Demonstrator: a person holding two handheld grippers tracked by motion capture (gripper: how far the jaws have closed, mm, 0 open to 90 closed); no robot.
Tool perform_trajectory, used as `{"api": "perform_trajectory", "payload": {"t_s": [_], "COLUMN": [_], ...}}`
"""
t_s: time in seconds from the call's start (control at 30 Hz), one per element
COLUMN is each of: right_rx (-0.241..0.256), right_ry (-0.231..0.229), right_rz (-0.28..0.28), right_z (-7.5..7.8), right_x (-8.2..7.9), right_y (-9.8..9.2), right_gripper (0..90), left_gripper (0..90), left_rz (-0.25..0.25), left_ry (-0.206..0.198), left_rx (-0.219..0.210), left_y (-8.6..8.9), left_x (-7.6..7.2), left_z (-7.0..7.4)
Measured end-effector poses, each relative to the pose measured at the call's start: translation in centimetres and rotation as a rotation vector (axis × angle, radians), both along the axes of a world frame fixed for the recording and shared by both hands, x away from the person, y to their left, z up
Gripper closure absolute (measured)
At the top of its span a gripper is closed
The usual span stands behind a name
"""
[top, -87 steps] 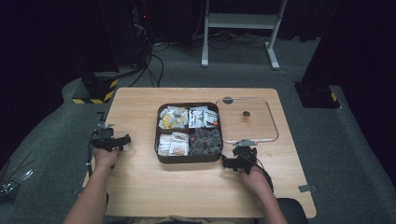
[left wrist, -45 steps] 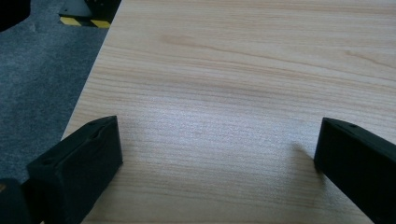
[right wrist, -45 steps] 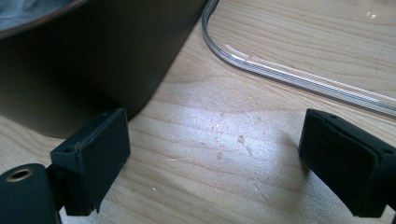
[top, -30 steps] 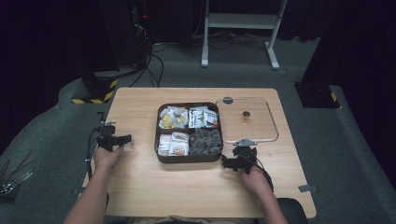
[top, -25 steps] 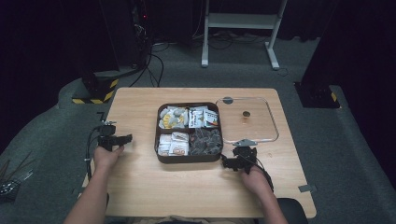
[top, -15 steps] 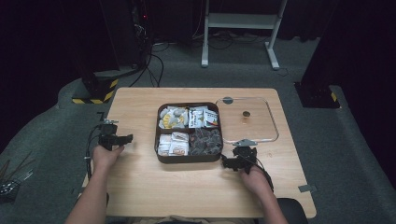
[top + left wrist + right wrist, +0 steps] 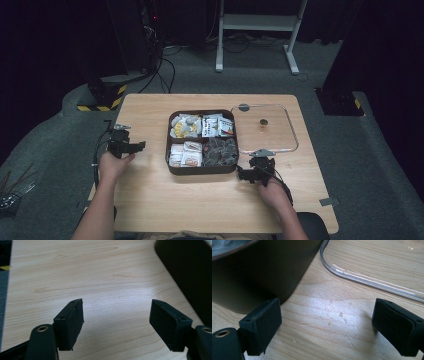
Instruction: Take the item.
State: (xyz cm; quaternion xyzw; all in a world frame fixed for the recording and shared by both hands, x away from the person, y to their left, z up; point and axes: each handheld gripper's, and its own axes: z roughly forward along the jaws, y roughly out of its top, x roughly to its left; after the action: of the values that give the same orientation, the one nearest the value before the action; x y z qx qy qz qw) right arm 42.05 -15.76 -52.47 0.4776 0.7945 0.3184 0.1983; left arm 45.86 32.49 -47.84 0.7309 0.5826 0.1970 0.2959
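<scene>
My right gripper [image 7: 248, 175] sits at the near right corner of the dark four-compartment snack tray [image 7: 202, 170], and just beyond it lies the clear plastic lid [image 7: 292, 142], flat on the wooden table [image 7: 200, 200] and touching the tray's right side. In the right gripper view that lid's rounded rim [image 7: 367, 280] curves past ahead of my jaws, with the tray wall [image 7: 262, 277] to their left. The lid looks light, thin and a bit springy, and I judge it slick too, so I'd pinch the raised rim at the near edge rather than the flat pane. The tray, packed with wrapped snacks [image 7: 205, 127], should be heavier and stiff. My right jaws stand wide apart over bare wood, holding nothing and touching nothing. My left gripper [image 7: 125, 146] hovers well off to the tray's left, its jaws wide too, empty above the tabletop [image 7: 100, 277].
</scene>
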Motion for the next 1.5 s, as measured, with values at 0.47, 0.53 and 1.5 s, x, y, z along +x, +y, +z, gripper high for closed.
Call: {"api": "perform_trajectory", "payload": {"t_s": [0.47,0.53,1.5], "right_rx": [0.001,0.0,0.0], "right_ry": [0.001,0.0,0.0], "right_rz": [-0.001,0.0,0.0], "right_z": [0.0,0.0,0.0], "right_x": [0.0,0.0,0.0], "right_y": [0.0,0.0,0.0], "right_gripper": [8.7,8.7,8.7], "left_gripper": [38.6,40.1,49.8], "left_rz": [-0.133,-0.151,-0.355], "left_ry": [-0.013,-0.021,-0.073], "left_rx": [-0.027,-0.029,-0.083], "left_y": [-1.9,-2.1,-6.0], "left_x": [-0.1,-0.2,0.7], "left_z": [1.5,1.9,4.9]}}
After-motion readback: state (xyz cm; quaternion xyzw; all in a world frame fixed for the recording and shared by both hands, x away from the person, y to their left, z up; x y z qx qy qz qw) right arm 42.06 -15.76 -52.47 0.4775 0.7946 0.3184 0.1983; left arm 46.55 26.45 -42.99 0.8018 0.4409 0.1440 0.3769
